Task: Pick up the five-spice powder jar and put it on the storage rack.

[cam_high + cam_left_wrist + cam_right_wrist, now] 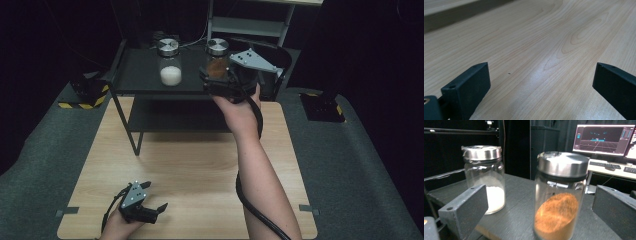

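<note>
The wooden tabletop (190, 170) carries a black metal shelf rack (131, 75) at its far end. On the rack's top shelf stand two glass jars with steel lids: one of white powder (170, 62), one of orange-brown powder (559, 200); neither bears a readable label. The right tool (220, 82) sits at the brown jar, jaws wide on either side, pads apart from the glass. The left tool (150, 210) rests low on the tabletop, jaws wide and empty.

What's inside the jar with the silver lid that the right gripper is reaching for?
The jar holds orange-brown powder, filling roughly its lower half; above that the glass looks empty. The steel lid hides what is under the very top. The right gripper stands open around it.
</note>
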The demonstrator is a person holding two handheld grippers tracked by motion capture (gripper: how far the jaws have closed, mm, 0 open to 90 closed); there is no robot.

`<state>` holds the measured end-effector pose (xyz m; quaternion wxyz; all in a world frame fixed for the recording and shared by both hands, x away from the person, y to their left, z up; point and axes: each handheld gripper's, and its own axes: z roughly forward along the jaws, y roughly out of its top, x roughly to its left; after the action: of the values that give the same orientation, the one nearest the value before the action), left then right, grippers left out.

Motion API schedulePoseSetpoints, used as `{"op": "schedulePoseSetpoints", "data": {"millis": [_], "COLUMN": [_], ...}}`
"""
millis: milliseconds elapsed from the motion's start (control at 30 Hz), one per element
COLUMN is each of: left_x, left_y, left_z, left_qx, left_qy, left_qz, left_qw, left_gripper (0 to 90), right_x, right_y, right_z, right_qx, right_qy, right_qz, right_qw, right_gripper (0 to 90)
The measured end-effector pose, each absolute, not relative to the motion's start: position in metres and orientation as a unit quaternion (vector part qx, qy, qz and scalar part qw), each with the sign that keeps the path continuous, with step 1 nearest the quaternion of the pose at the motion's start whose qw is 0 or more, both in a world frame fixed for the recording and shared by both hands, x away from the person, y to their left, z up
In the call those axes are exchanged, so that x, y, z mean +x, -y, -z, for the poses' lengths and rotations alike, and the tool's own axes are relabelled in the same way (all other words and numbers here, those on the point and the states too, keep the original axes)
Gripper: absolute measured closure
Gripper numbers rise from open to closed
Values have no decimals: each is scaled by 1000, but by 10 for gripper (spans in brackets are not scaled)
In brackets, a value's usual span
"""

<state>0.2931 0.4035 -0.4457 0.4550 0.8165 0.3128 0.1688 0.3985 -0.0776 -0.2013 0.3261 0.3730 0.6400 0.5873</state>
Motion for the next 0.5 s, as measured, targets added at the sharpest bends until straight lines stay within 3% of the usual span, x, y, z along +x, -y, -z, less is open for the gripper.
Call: {"op": "schedulePoseSetpoints", "data": {"millis": [500], "left_x": [292], "left_y": [-401], "left_z": [445], "left_qx": [820], "left_qy": [-308], "left_qz": [-174], "left_qw": [450], "left_gripper": [15], "right_x": [370], "right_y": [89], "right_z": [238], "right_qx": [362], "right_qy": [-650], "right_qz": [-587], "right_qw": [320], "right_gripper": [1]}}
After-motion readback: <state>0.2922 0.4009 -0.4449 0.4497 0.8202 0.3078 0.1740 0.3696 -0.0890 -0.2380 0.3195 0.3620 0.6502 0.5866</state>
